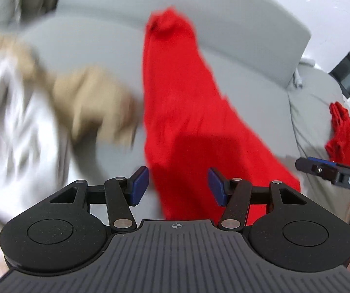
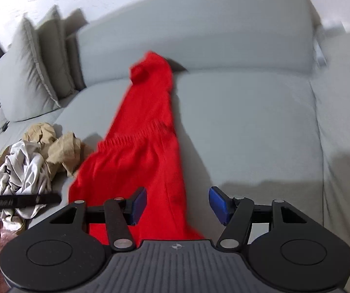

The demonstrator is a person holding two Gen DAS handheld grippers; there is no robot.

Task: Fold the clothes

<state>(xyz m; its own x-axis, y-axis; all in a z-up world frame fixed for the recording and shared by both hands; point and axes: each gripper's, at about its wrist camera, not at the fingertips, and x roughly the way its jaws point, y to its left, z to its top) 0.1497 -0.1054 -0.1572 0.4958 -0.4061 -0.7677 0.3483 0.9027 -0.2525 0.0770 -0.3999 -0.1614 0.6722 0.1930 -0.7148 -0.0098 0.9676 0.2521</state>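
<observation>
No container shows in either view. The red garment (image 2: 138,161) lies on the grey sofa (image 2: 248,127), stretched long from the seat's near edge away toward the backrest; its far end is bunched at the backrest crease, and a ribbed band crosses it partway along. Left of it sit a crumpled tan cloth (image 2: 62,151) and white cloth (image 2: 23,168). A second red cloth (image 1: 343,136) lies on the sofa's right part. The left gripper (image 1: 178,186) and right gripper (image 2: 177,204) both hang over the garment's near end, jaws open, gripping nothing.
</observation>
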